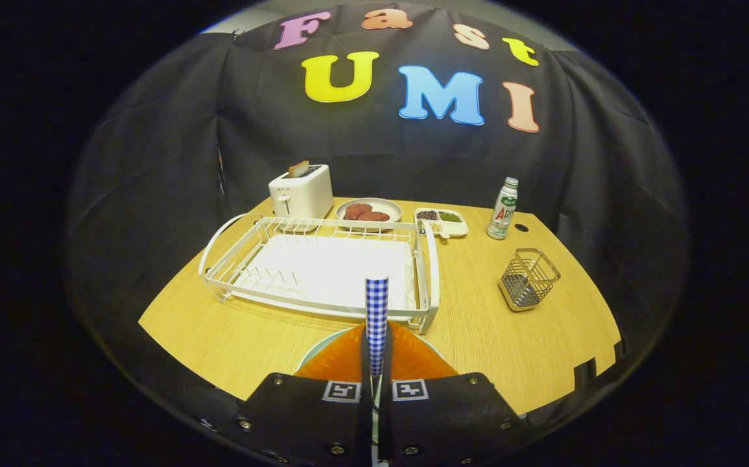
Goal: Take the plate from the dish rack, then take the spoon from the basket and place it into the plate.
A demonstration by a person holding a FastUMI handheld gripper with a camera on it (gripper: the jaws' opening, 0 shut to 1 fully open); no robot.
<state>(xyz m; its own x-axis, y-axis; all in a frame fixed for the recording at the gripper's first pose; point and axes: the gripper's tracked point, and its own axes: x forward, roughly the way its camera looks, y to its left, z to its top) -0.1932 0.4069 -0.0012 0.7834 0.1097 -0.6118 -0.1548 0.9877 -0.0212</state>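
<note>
My gripper (376,355) is shut on the spoon (377,305), whose blue-and-white checked handle sticks up from between the orange fingers (338,364). The spoon's bowl is hidden. Right under the fingers lies the plate (318,350), of which just a pale rim shows, on the table in front of the dish rack. The white wire dish rack (322,263) beyond the fingers holds no dishes. The wire basket (528,279) stands to the right of the rack with nothing sticking out of it.
Behind the rack stand a white toaster (301,191) with a slice in it, a plate of meat patties (369,211) and a small divided dish (441,220). A bottle (502,209) stands behind the basket. Bare wooden tabletop (478,324) lies between rack and basket.
</note>
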